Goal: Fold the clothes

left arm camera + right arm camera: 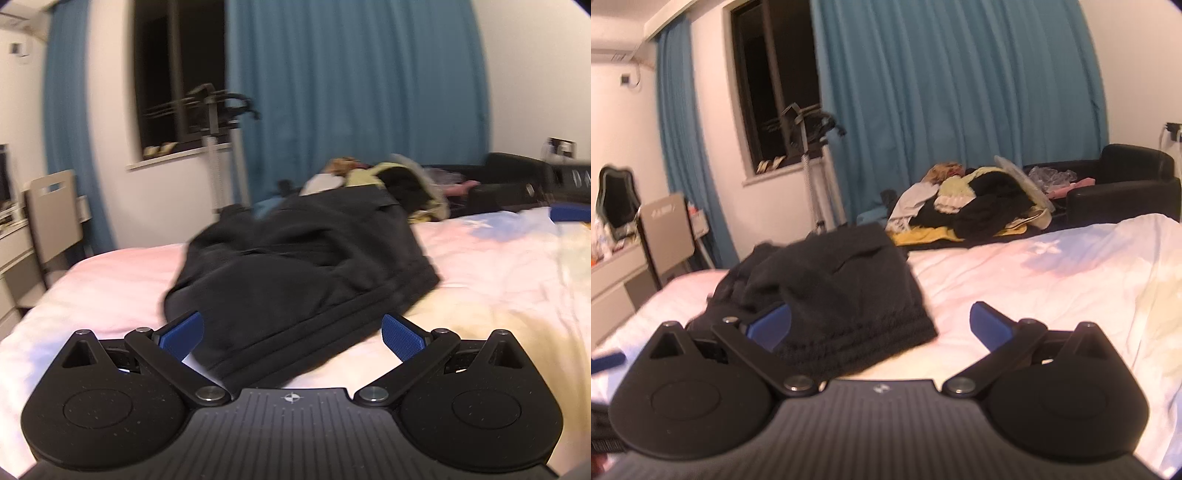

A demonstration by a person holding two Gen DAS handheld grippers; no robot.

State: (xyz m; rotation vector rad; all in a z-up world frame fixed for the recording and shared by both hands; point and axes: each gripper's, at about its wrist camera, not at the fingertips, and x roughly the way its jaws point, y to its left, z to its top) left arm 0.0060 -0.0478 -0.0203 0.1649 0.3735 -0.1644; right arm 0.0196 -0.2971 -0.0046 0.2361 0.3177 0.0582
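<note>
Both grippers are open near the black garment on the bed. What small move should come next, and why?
Probably ease the left gripper forward and close on the hem of the black garment: its jaws stand open astride that edge, holding nothing, as does the right gripper.

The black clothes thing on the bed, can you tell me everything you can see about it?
The black garment is dark, soft-looking, thick fabric, maybe fleece or knit, lying rumpled on the pale bed. A stitched hem band runs along its near edge, and folds and bumps cross the top, so it is not neatly folded. It rests on the sheet only. The left gripper and right gripper are both open near its hem, with nothing pinched. Blur hides what kind of garment it is.
</note>
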